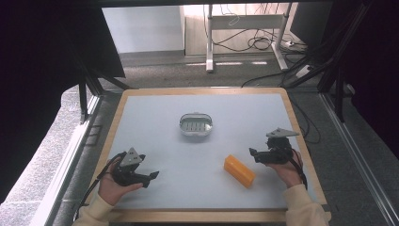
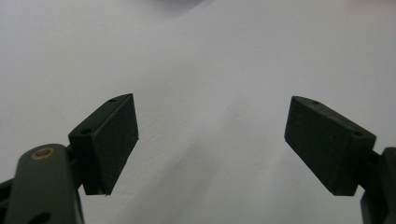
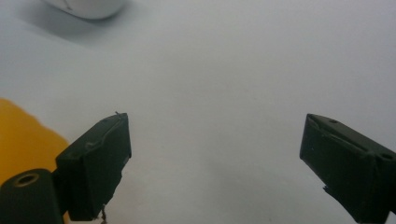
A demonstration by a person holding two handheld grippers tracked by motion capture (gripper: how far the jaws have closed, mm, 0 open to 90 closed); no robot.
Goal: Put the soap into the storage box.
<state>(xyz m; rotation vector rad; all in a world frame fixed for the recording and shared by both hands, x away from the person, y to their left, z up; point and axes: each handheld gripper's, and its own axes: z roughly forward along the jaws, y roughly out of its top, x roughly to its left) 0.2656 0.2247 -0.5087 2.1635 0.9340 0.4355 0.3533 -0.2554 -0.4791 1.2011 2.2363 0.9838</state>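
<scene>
Left gripper (image 1: 151, 175): held in the person's left hand at the near left of the table (image 1: 155, 106), resting low over the pale surface, jaws pointing toward the middle; in the left gripper view its jaws stand wide apart with only bare tabletop between them. Soap dish (image 1: 195, 124): oval, metal-rimmed, slotted insert, sitting mid-table, well apart from both grippers. Orange block (image 1: 239, 171): rectangular, lying flat and slantwise right of centre, near the front edge. Right gripper (image 1: 254, 154): held in the right hand just beside the block's right end, not touching it, jaws wide and empty; the right gripper view shows the block at its left edge.
</scene>
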